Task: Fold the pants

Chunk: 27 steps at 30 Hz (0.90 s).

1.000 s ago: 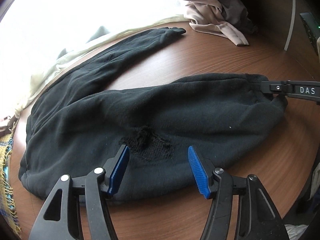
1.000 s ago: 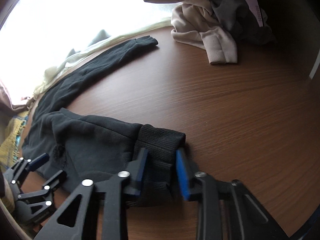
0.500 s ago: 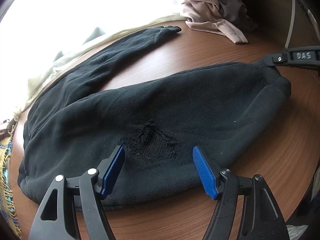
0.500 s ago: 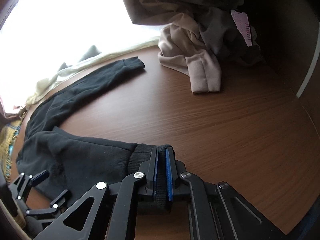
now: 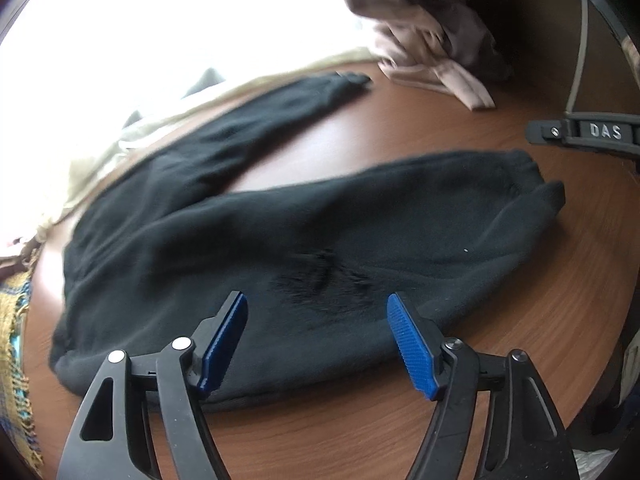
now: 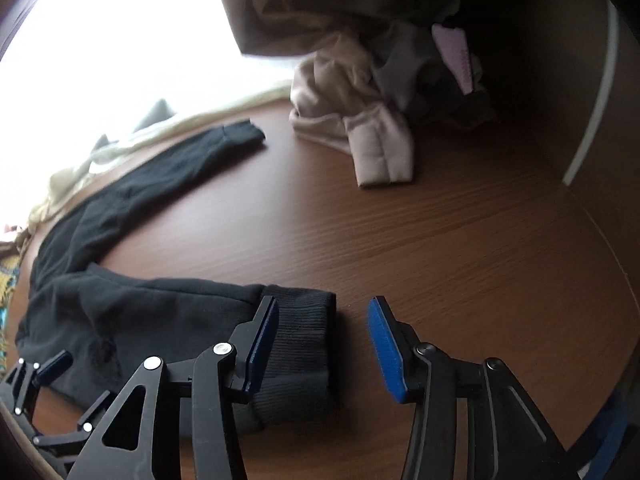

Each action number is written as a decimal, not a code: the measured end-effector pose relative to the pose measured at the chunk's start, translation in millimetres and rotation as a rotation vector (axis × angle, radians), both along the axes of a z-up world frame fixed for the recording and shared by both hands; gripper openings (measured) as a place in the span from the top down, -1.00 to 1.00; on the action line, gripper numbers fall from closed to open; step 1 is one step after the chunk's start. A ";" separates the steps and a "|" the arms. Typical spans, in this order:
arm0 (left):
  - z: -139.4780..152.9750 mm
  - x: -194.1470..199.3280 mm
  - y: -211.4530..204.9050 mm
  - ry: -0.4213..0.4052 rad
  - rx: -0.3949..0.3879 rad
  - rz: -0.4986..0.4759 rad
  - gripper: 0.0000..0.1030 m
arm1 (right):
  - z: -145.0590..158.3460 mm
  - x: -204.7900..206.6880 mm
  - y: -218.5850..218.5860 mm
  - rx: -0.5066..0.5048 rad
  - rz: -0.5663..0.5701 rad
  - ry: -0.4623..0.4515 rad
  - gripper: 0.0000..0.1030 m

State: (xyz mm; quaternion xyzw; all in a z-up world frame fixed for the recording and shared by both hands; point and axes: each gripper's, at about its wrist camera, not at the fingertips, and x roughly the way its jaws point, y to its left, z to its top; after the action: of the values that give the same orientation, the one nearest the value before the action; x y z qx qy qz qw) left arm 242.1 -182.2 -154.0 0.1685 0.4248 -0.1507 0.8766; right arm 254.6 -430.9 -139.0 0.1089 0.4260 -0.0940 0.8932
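Black fleece pants [image 5: 280, 232] lie flat on the brown wooden table [image 5: 440, 128], legs spread apart in a V. The far leg [image 5: 260, 128] runs to the back; the near leg ends in a ribbed cuff [image 6: 300, 336]. My left gripper [image 5: 316, 340] is open and empty, hovering over the near edge of the near leg. My right gripper [image 6: 320, 340] is open just above the ribbed cuff, which lies loose between and below its blue pads. It also shows in the left wrist view [image 5: 584, 134], right of the cuff [image 5: 536, 188].
A heap of beige and grey clothes [image 6: 360, 120] lies at the back of the table. Cream cloth [image 5: 140, 128] runs along the far edge under a bright window. A yellow-blue woven cloth [image 5: 12, 340] hangs at the left edge. A dark wall panel [image 6: 560, 80] stands at the right.
My right gripper, shut on the ribbed cuff half a second ago, has opened and let it go. The near leg now lies farther back. My left gripper stayed open.
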 end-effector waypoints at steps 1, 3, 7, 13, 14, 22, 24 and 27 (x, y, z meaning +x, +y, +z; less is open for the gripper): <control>5.4 -2.4 8.3 -0.012 -0.014 0.015 -0.43 | 6.1 -5.0 4.8 0.004 -0.004 -0.015 0.07; 13.9 -4.4 23.6 -0.025 -0.035 0.043 -0.43 | 15.6 -11.8 15.9 0.020 0.004 -0.038 0.07; 29.4 -3.3 57.7 -0.063 -0.043 0.108 -0.43 | 28.5 -15.2 44.9 0.017 0.055 -0.065 0.07; 43.6 -3.4 118.2 -0.095 -0.045 0.227 -0.43 | 41.6 -8.3 93.5 0.002 0.127 -0.090 0.07; 44.0 -4.0 127.4 -0.094 -0.048 0.240 -0.43 | 42.1 -8.8 100.4 0.006 0.135 -0.090 0.07; 33.1 -12.3 195.0 -0.039 -0.068 0.298 -0.43 | 31.7 -17.6 169.2 0.015 0.209 -0.050 0.07; 30.3 -15.6 208.8 -0.029 -0.078 0.309 -0.43 | 27.0 -23.3 182.4 0.029 0.199 -0.035 0.07; 28.7 -23.0 229.2 -0.034 -0.083 0.316 -0.43 | 18.9 -33.0 197.0 0.044 0.172 -0.013 0.07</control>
State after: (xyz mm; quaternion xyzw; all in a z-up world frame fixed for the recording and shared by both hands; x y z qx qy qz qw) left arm 219.1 47.0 -125.3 0.0659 0.4246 -0.0256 0.9026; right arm 221.6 -233.9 -120.1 0.0919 0.4299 -0.0067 0.8982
